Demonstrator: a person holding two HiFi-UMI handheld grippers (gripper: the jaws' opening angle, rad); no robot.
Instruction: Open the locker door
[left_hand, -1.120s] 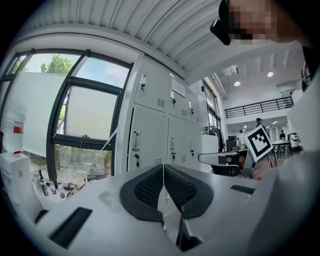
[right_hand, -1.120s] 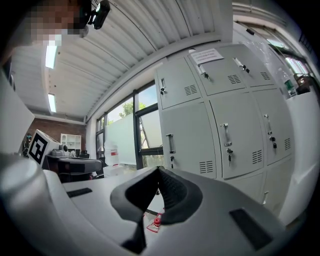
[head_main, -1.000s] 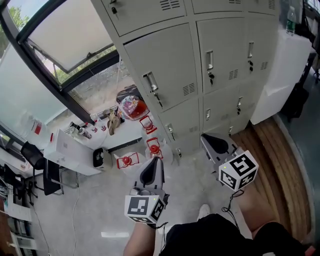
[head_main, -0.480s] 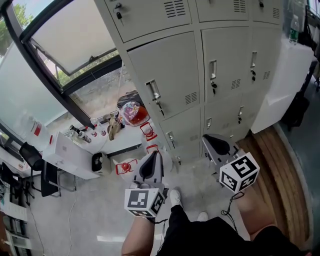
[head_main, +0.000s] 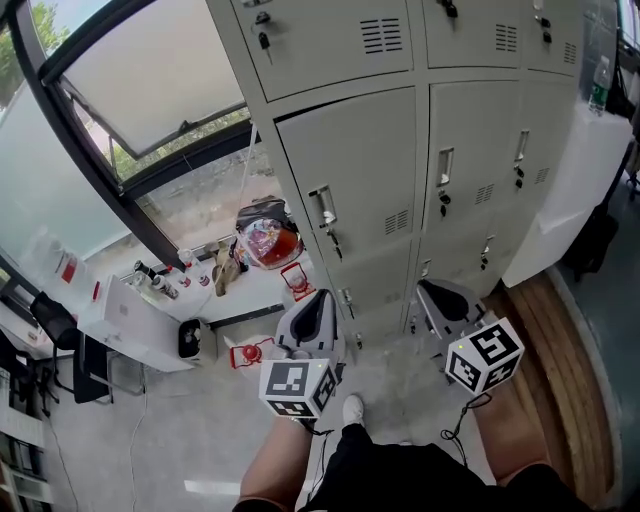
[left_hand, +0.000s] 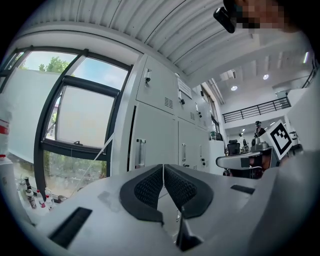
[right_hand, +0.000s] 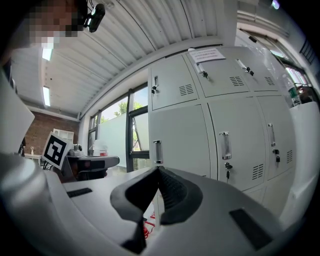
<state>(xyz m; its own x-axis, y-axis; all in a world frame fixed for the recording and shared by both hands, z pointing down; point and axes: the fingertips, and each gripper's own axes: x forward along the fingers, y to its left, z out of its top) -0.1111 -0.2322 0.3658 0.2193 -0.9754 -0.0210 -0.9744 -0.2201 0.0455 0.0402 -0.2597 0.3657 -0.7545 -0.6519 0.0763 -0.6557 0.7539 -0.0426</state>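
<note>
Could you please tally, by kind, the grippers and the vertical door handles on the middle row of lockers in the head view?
Grippers: 2, the left gripper and the right gripper
Middle-row door handles: 3
Total: 5

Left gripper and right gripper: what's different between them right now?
The left gripper is on the window side, the right gripper nearer the wooden floor. The left cube and right cube bear different patterns. Both are shut, empty, facing the lockers without touching.

The pale floor (head_main: 180, 440) carries small red objects (head_main: 250, 352) beside the lockers (head_main: 350, 180).
</note>
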